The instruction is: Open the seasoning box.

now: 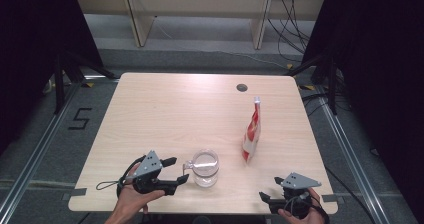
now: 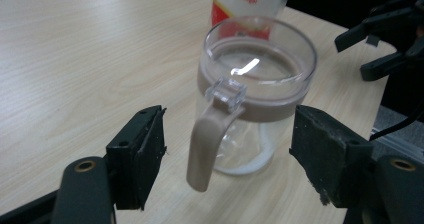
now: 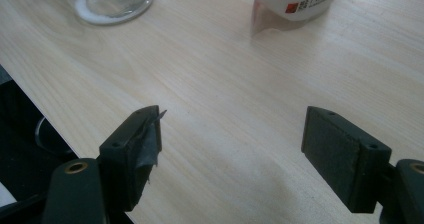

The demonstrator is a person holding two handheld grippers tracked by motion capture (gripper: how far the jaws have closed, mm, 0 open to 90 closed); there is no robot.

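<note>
Jar [image 2: 257,91], clear rigid plastic, light and slick, sits near table [image 1: 165,114] front edge between spread jaws of left gripper [image 2: 227,156]; best grabbed by tan handle [image 2: 207,144]; right gripper [image 3: 232,151] spread, idle.

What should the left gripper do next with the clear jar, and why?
Probably ease the left gripper forward a little and close on the beige handle of the clear plastic jar with the brown-rimmed lid. Its jaws stand open on either side of the handle without touching it. The right gripper is open over bare table, apart from the red and white pouch.
</note>
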